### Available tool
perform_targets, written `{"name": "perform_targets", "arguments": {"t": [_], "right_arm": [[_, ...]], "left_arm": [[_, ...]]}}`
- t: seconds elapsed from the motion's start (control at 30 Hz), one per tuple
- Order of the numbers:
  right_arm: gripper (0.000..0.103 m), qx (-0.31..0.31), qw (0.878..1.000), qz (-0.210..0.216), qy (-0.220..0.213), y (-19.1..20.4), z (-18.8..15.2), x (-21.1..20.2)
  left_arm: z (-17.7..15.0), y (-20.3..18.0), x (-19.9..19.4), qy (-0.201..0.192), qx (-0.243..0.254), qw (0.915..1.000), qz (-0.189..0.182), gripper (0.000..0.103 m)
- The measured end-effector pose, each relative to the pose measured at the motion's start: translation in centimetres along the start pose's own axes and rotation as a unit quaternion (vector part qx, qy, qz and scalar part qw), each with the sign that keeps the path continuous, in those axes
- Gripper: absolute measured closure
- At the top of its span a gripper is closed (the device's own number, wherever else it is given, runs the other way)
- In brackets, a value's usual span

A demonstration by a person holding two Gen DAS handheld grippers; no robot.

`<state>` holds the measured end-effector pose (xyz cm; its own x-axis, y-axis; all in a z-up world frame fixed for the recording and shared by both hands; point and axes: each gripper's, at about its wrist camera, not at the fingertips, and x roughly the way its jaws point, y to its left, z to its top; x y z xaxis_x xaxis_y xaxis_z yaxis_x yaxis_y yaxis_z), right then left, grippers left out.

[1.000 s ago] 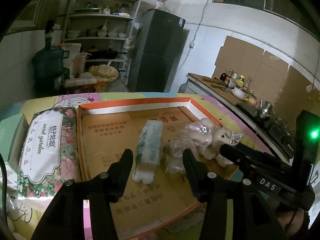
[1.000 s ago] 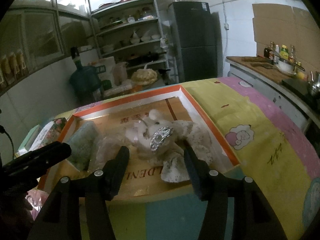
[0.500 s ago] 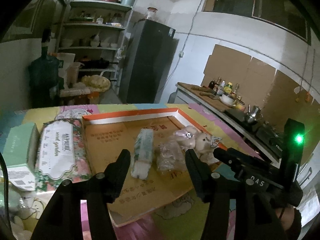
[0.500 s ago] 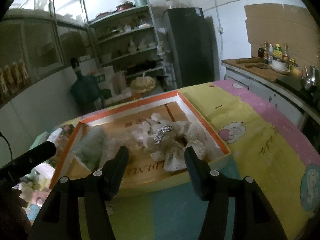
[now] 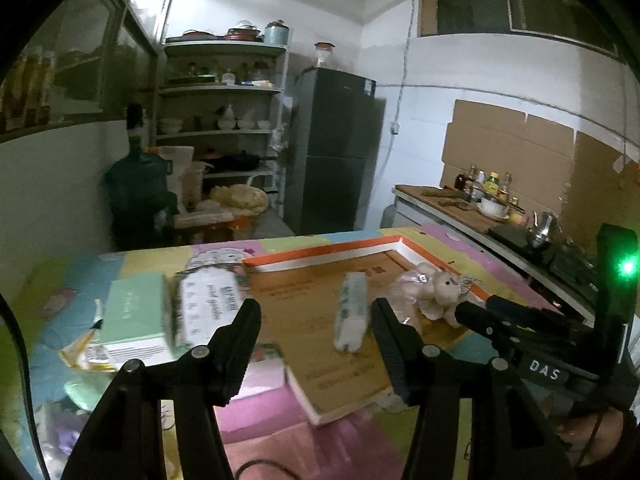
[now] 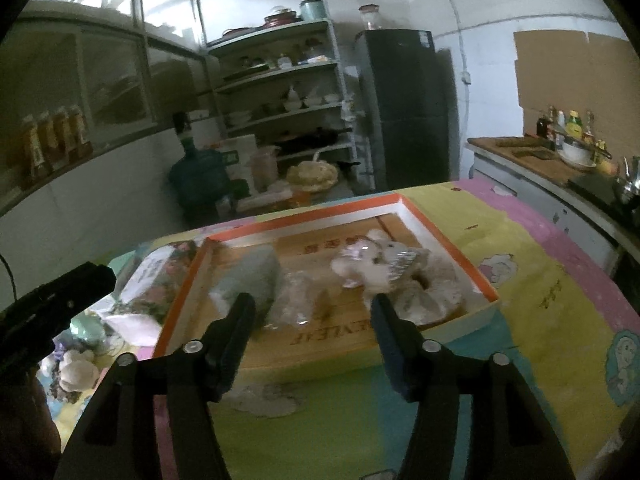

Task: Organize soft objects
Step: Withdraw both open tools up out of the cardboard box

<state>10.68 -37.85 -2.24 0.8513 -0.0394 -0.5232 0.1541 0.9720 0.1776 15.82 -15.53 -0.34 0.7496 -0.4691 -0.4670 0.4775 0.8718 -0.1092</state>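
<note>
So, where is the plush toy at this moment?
The plush toy lies inside the orange-rimmed tray, toward its right side in the right wrist view, with a clear plastic bag immediately on its left.

At your twelve o'clock a dark fridge [image 6: 408, 112] stands against the white wall, a jar [image 6: 370, 16] on its top. Just to its left, at eleven, you have an open shelf rack [image 6: 288, 92] loaded with bowls and pots. A green water jug [image 6: 198, 174] sits on the floor at ten o'clock. Off at two o'clock runs a wooden counter [image 6: 532, 160] with sauce bottles [image 6: 568, 124] and a white bowl [image 6: 576, 154], cardboard sheets [image 6: 576, 72] taped to the wall behind it.
</note>
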Motion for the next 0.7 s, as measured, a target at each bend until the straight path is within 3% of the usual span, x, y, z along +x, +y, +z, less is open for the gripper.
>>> {"name": "perform_targets", "arguments": {"t": [0.7], "right_arm": [[0.029, -0.056, 0.997, 0.052, 0.008, 8.7, -0.6, -0.5]], "left_arm": [[-1.6, 7.0, -4.3, -0.005, -0.039, 0.9985, 0.039, 0.046]]}}
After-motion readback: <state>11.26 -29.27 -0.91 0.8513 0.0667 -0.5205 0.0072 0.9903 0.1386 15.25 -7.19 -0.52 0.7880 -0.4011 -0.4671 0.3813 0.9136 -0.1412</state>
